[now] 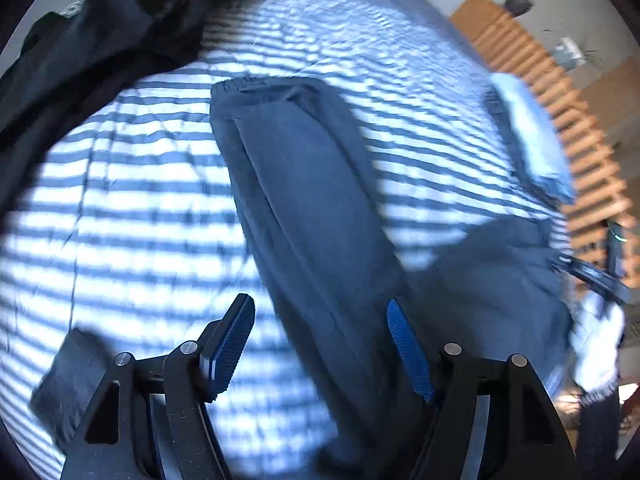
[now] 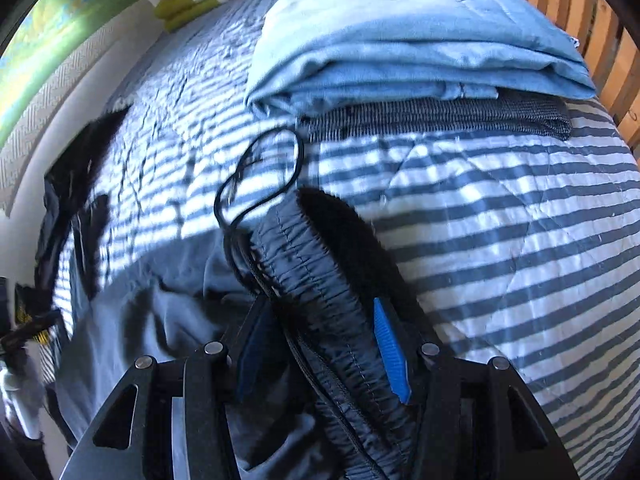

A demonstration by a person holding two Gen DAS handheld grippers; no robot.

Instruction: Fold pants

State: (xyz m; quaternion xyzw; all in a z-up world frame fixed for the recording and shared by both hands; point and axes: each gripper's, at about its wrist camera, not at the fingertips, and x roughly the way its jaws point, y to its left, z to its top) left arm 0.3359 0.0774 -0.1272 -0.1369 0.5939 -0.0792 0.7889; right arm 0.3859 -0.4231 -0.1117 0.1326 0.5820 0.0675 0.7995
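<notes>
Striped quilting in blue and white covers the whole bed (image 1: 132, 184), puffy and stitched, and everything else rests on it. Ahead of the left gripper (image 1: 320, 334) the pants (image 1: 304, 184) run away in one long slate-blue strip, the legs seemingly laid one over the other, with a ribbed cuff at the far end; I judge the lengthwise fold done and the crosswise folds still to come. The cloth looks thin, smooth and slightly shiny, creasing in long soft ridges. Left gripper's jaws stand wide apart, with the cloth lying below and between them but the pads not visibly pressing on it. Right gripper (image 2: 316, 344) has the gathered elastic waistband (image 2: 320, 280) running up between its blue ribbed pads; these stand partly apart, and whether they pinch the band I cannot tell. Beyond its tips a thin black drawcord (image 2: 260, 172) loops on the quilt, and farther off sits a stack of folded clothes (image 2: 420, 40), pale blue over grey knit. Far left of the left gripper, dark garments (image 1: 104, 28) lie heaped.
</notes>
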